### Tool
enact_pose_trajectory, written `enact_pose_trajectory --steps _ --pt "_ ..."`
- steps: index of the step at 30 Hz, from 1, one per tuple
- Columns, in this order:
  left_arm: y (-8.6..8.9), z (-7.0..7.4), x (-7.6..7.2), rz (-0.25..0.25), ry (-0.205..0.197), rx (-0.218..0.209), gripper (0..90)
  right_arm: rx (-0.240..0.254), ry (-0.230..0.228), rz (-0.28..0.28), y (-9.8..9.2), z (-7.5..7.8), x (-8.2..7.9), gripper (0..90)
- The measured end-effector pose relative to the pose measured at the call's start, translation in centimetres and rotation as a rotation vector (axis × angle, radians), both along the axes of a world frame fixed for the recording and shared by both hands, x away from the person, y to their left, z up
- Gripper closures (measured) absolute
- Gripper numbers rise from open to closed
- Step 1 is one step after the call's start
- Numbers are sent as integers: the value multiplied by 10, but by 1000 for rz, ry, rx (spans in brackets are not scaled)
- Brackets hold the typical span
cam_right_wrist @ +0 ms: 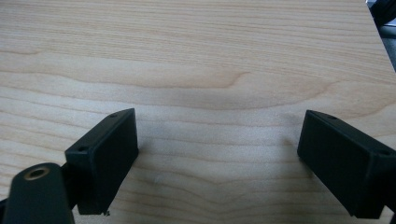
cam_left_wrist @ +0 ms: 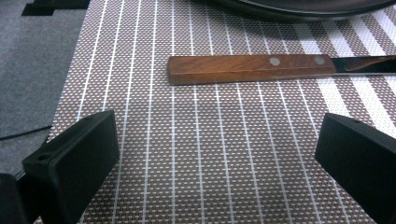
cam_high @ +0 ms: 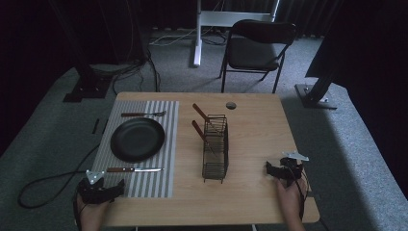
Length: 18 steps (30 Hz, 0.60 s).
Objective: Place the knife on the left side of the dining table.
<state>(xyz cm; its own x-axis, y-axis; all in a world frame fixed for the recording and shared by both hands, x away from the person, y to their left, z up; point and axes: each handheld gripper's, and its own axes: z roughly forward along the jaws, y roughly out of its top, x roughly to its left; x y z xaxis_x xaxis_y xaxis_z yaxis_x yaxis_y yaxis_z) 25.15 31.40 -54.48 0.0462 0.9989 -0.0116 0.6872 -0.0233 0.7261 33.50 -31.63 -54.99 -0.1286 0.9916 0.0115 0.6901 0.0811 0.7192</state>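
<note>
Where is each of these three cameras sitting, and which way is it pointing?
High view: above the person's side, looking forward and down on the table; both hands show, with the left gripper and right gripper.
Left gripper view: rides the left gripper, looking along its open jaws over the striped placemat at the knife and the plate rim.
Right gripper view: rides the right gripper, jaws open, facing bare table.
Shared: high and left gripper views both show knife, placemat and plate.
</note>
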Motion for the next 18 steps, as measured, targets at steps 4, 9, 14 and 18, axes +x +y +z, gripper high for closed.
enact_pose_trajectory --steps 4,9,14,18 --pt "-1 0 0 3 -2 -10 3 0 0 0 0 0 0 113" --pt "-3 0 1 14 10 7 3 0 0 0 0 0 0 113" --pt "-5 0 0 12 15 27 3 0 0 0 0 0 0 113" --pt "-5 0 0 11 17 30 3 0 0 0 0 0 0 113"
